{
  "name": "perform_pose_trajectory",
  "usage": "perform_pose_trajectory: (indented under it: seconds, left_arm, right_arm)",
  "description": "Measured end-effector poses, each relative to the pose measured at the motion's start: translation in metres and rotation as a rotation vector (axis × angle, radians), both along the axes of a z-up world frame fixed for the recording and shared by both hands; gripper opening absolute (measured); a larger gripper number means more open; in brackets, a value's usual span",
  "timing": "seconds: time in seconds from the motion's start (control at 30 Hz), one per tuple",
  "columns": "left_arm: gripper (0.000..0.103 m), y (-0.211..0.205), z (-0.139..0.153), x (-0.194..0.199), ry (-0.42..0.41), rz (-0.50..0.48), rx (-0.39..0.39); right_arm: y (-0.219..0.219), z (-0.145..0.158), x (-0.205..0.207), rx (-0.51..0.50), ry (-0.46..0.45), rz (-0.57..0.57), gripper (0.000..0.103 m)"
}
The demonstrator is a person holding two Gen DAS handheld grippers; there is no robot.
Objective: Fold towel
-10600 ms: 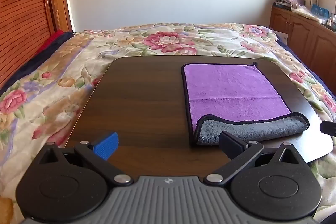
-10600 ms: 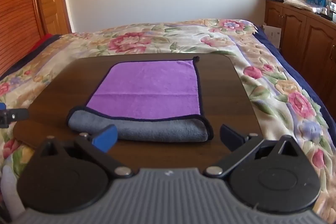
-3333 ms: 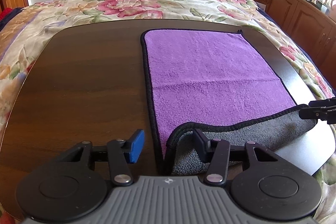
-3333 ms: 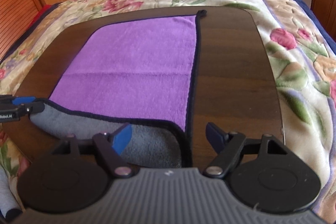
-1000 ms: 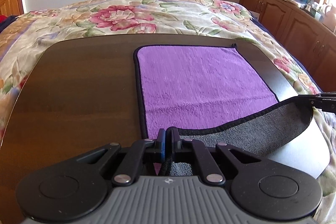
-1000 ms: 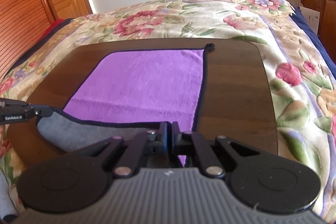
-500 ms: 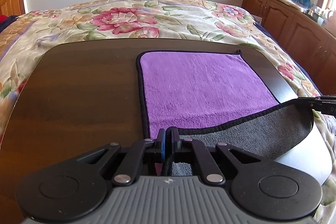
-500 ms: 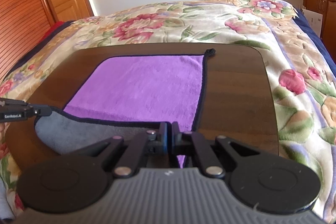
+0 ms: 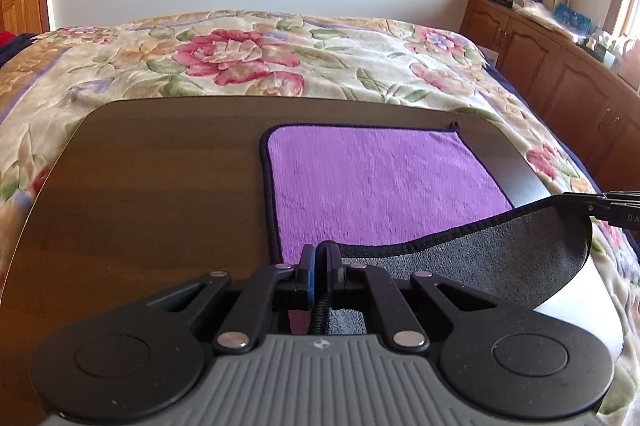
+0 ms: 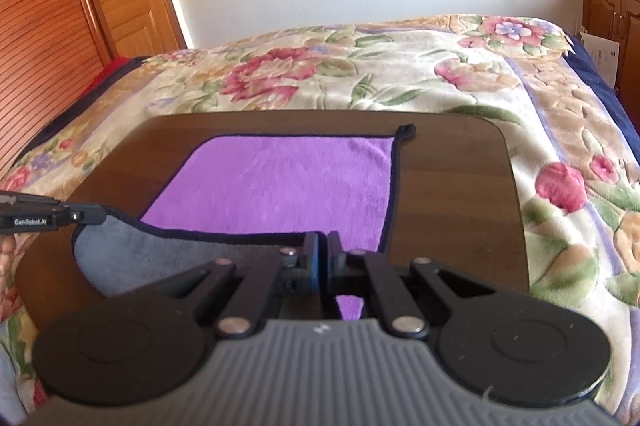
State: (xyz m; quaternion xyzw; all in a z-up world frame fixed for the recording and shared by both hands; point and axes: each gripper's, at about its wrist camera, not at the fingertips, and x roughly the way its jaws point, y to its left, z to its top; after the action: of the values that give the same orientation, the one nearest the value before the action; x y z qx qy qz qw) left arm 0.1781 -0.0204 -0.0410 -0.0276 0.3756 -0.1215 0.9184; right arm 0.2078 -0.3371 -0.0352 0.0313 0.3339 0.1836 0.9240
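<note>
A: Start with the big things. What sits where?

B: A floral bedspread (image 9: 240,58) fills the upper half of the left wrist view, and a dark wooden tabletop (image 9: 152,194) lies on it across the middle. The towel (image 9: 376,178) is spread on the right half of that tabletop, purple face up, its far edge flat and a small hanging loop (image 10: 406,129) at the far right corner.

A: And what has changed lately?

B: A few seconds ago both grippers stood open at the near corners, where the edge lay turned back grey side up. Now each has closed on a corner and raised it, so the near edge hangs off the wood as a sagging band, grey underside (image 9: 500,262) showing. Over the last second it has risen a little more. I judge the fold is just starting: the lifted edge must yet travel to the far edge.

A: The tools themselves?

B: The left gripper (image 9: 319,258), low centre of its own view, has its jaws together, clamped on the near left corner's black hem. The right gripper (image 10: 323,250) is likewise pinched on the near right corner; purple cloth shows just below its fingers. Each also appears at the other view's side edge, holding its corner aloft
</note>
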Motion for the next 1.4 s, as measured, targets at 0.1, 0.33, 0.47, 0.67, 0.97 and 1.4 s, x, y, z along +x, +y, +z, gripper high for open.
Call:
perform_pose_trajectory:
  seconds: [0.1,0.33,0.47,0.67,0.97,1.4]
  left_arm:
    - [0.002,0.000,0.003,0.004,-0.008,0.003,0.000]
    - [0.002,0.001,0.005,0.015,-0.011,0.007,0.004]
    - [0.002,0.000,0.006,0.021,-0.006,0.005,0.009]
    - [0.002,-0.004,0.006,0.029,-0.004,-0.005,0.028]
    - [0.002,-0.006,0.010,0.041,-0.002,-0.009,0.032]
    - [0.002,-0.006,0.014,0.066,-0.014,-0.005,0.039]
  right_arm:
    - [0.000,0.003,0.003,0.001,-0.012,-0.002,0.004]
    - [0.003,0.006,0.013,-0.014,-0.033,0.009,0.004]
    - [0.006,0.004,0.018,-0.035,-0.028,0.017,0.004]
    - [0.007,0.004,0.024,-0.051,-0.028,0.025,0.004]
    - [0.009,0.004,0.033,-0.060,-0.033,0.035,0.004]
    - [0.012,0.011,0.051,-0.065,-0.067,0.045,0.004]
